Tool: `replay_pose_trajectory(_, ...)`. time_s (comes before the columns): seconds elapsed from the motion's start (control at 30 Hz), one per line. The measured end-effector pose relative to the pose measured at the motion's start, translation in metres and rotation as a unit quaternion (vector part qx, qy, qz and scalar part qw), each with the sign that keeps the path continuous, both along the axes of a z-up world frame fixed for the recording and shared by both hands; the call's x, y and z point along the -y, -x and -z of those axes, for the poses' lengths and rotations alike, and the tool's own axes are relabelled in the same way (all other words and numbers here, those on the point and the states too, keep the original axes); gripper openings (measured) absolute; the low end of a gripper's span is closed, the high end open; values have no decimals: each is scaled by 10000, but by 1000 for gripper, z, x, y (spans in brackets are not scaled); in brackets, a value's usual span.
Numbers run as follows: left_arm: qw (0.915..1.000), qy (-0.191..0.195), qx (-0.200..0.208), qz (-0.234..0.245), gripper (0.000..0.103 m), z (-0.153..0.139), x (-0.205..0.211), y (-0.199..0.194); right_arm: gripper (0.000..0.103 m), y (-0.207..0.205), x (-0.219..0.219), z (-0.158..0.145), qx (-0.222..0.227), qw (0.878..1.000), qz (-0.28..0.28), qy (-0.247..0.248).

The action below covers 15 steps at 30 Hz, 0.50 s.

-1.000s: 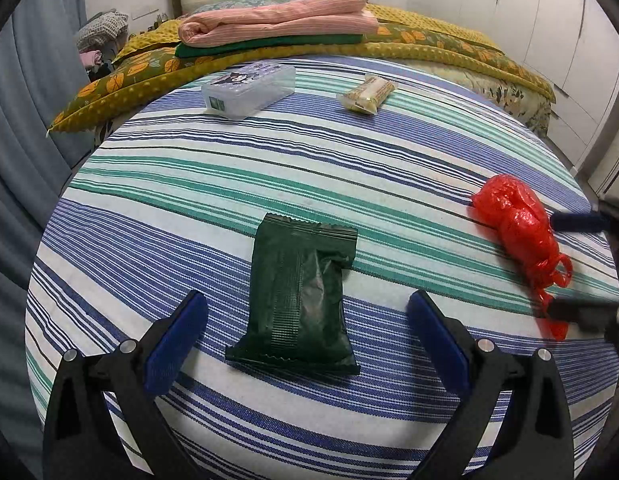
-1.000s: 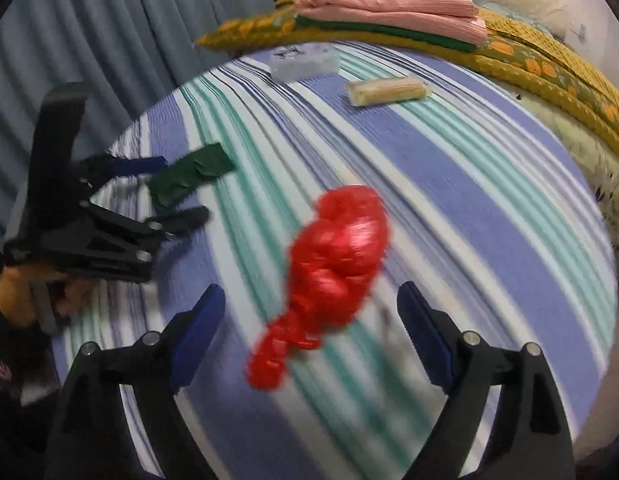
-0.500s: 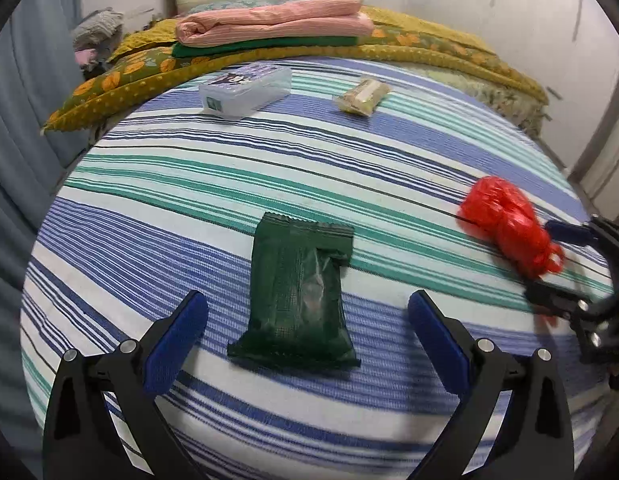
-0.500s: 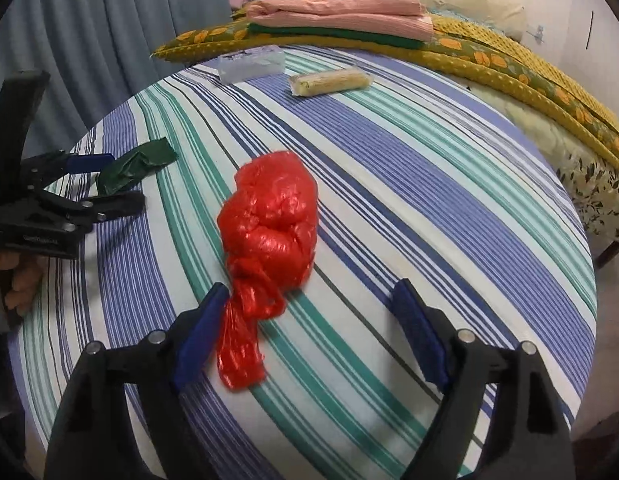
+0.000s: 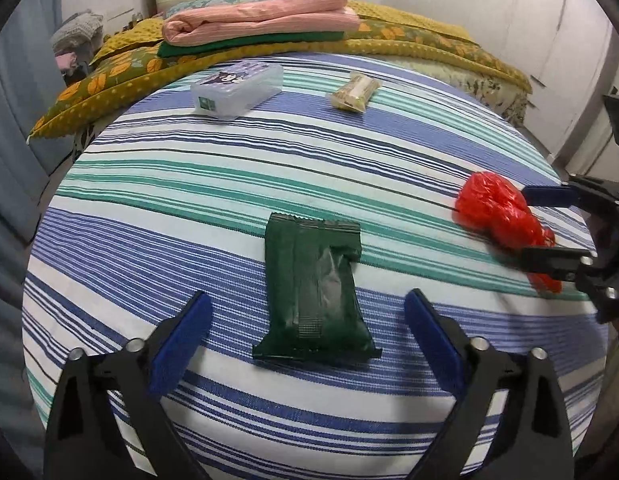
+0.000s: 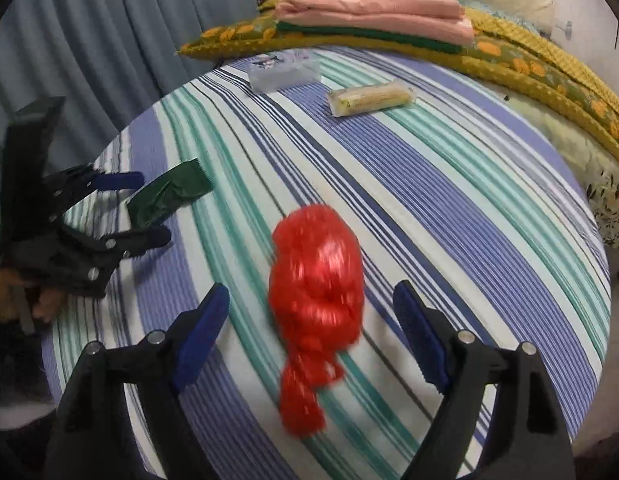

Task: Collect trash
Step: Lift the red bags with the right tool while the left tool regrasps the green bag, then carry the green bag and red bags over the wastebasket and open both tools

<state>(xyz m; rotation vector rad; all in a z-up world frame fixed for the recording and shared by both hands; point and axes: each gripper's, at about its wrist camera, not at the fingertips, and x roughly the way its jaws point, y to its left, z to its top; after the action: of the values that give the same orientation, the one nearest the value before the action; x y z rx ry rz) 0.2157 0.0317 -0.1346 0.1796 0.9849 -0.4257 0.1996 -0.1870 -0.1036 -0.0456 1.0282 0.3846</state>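
A dark green snack wrapper point(image 5: 313, 280) lies flat on the striped tablecloth point(image 5: 189, 184). My left gripper point(image 5: 307, 300) straddles its near end, and the jaws are closing with the wrapper between them, pads clear of it. A crumpled red plastic bag point(image 6: 317, 272) rests on the cloth between the spread fingers of my right gripper point(image 6: 311, 292), which is open and not touching it. From the left wrist the red bag point(image 5: 493, 212) and right gripper point(image 5: 527, 226) show at the right edge. The right wrist view shows the left gripper point(image 6: 151, 208) around the green wrapper point(image 6: 173, 196).
A clear plastic box point(image 5: 237, 88) and a yellowish snack packet point(image 5: 355, 90) lie at the far side of the round table. Behind it is a bed with folded pink and green blankets point(image 5: 261, 16). Grey curtains point(image 6: 89, 40) hang to the left.
The right gripper has shifted sideways so the red bag now sits midway between its fingers, not by the left one. The left jaws have narrowed slightly around the green wrapper.
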Motion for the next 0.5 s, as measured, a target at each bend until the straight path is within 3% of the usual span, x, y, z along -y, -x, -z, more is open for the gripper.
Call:
replay_pose_trajectory(0.07, 10000, -74, 30, -54, 83, -1, 1, 2, 65, -9, -2, 4, -130, 9999, 59, -19)
replay_pose_trajectory(0.1, 9998, -143, 67, -76, 76, -1, 2, 3, 51, -11, -2, 5, -205, 9997, 88, -34)
replay_pose_trajectory(0.13, 9997, -193, 110, -77, 65, -2, 4, 4, 45, -11, -1, 5, -250, 9996, 140, -86)
replay_pose_trajectory(0.17, 9996, -213, 174, -53, 57, -3, 4, 7, 45, -9, 1, 3, -230, 9995, 186, -137)
replay_pose_trajectory(0.2, 9997, -173, 189, -28, 43, -4, 5, 7, 44, -5, 3, 0, -186, 9995, 205, -168)
replay_pose_trajectory(0.23, 9997, -123, 190, -23, 40, -5, 4, 8, 44, -1, 4, -4, -122, 9995, 218, -203)
replay_pose_trajectory(0.5, 9985, 508, 214, 29, 34, -23, 18, 22, 44, 30, 39, -32, 148, 9972, 501, -541)
